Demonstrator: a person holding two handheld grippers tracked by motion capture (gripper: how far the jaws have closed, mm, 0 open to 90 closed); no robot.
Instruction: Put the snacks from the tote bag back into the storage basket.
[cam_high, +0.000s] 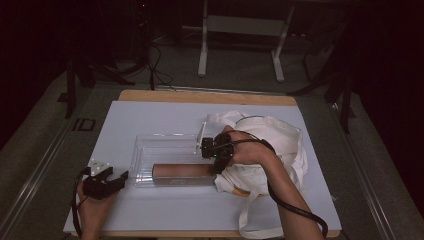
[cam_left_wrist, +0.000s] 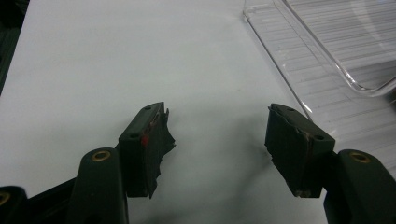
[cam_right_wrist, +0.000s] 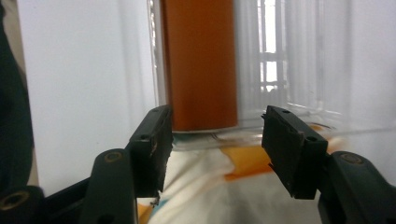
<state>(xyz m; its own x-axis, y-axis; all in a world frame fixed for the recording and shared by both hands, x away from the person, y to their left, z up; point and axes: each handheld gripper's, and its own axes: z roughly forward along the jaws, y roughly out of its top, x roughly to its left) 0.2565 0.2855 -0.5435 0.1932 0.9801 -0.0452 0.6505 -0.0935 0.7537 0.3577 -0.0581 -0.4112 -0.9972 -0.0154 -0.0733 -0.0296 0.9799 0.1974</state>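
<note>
Brown box (cam_high: 182, 172) lies along near wall of clear tray (cam_high: 165, 145) on worktop; right tongs (cam_right_wrist: 215, 140) spread at its end, over the cloth bag (cam_high: 280, 135) — pull straight back; left tongs (cam_left_wrist: 217, 135) spread, idle.

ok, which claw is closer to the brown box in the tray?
Right. The right claw sits open at the end of the brown box; the left claw rests open on the table, left of the clear tray.
</note>
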